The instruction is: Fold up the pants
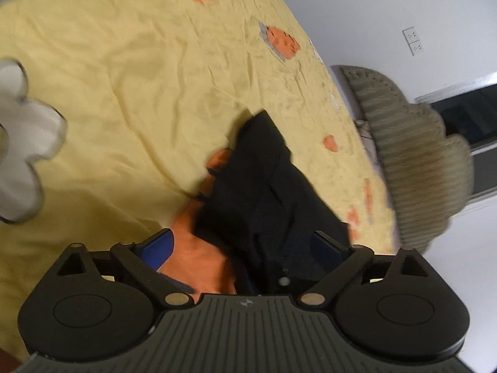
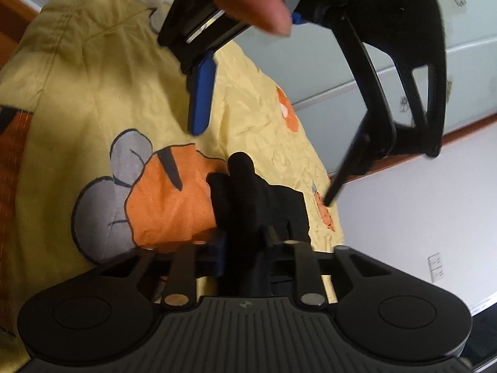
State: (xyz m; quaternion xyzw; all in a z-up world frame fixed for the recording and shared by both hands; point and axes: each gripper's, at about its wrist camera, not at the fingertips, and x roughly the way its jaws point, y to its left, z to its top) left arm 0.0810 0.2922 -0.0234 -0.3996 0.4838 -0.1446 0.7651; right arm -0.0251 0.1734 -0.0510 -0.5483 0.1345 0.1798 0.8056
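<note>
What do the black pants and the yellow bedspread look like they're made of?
Pants: soft matte black fabric, probably knit or cotton; they bunch into limp folds without shine, and blur hides the weave. Bedspread: thin woven cloth, likely cotton, with fine crinkles, a slight sheen and stitched-on orange and grey patches. The right gripper is shut on the pants.

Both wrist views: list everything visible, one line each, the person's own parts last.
pants: one, black, bunched on the bedspread, reaching between both tools' fingers
bedspread: one, yellow with orange and grey-white appliqué shapes, under everything
headboard: one, olive ribbed, scalloped, at the bed's right edge
wall sockets: two, white, on the wall
left tool: one, black with blue pads, jaws wide, not pressing the pants
right tool: one, black, clamped on pants
finger: one, on the left tool, in the right view
</note>
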